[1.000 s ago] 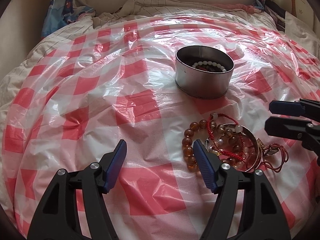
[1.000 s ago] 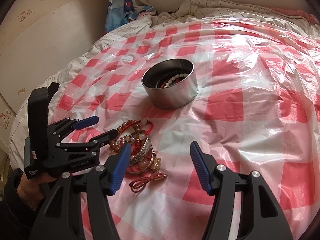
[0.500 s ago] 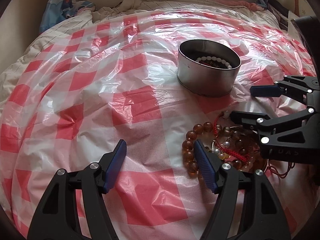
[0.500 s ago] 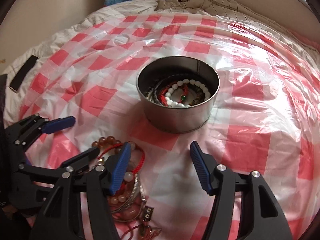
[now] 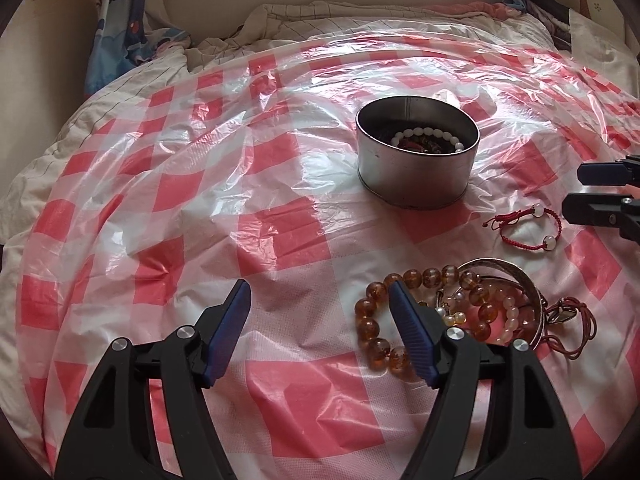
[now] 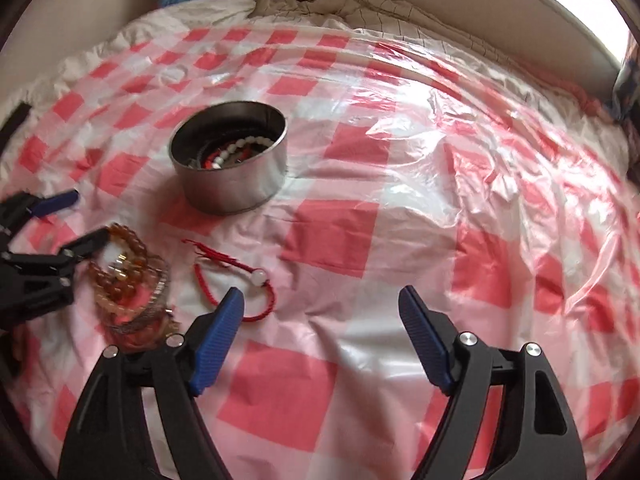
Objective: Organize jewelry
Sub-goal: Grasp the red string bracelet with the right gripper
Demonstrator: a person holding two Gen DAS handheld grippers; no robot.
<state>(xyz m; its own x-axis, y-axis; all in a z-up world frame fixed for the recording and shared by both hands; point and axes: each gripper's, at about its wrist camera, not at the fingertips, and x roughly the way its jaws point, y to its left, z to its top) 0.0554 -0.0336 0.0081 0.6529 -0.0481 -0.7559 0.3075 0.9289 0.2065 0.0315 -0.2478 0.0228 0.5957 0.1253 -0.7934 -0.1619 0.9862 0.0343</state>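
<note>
No legible labels, right view blurred. Right tool (image 6: 320,316) opening, empty; left tool (image 5: 318,308) open, empty. Red cord bracelet (image 5: 524,228) lies near tin (image 5: 416,172).

A second ago the red cord bracelet (image 5: 527,229) was tangled into the jewelry pile (image 5: 460,308); now I see it lying by itself on the checked plastic sheet (image 5: 280,208), apart from the pile, between it and the metal tin (image 5: 416,160). My right gripper (image 6: 320,336), which reached over the pile half a second ago, has swung back off it, and its jaws are opening with nothing between them.
</note>
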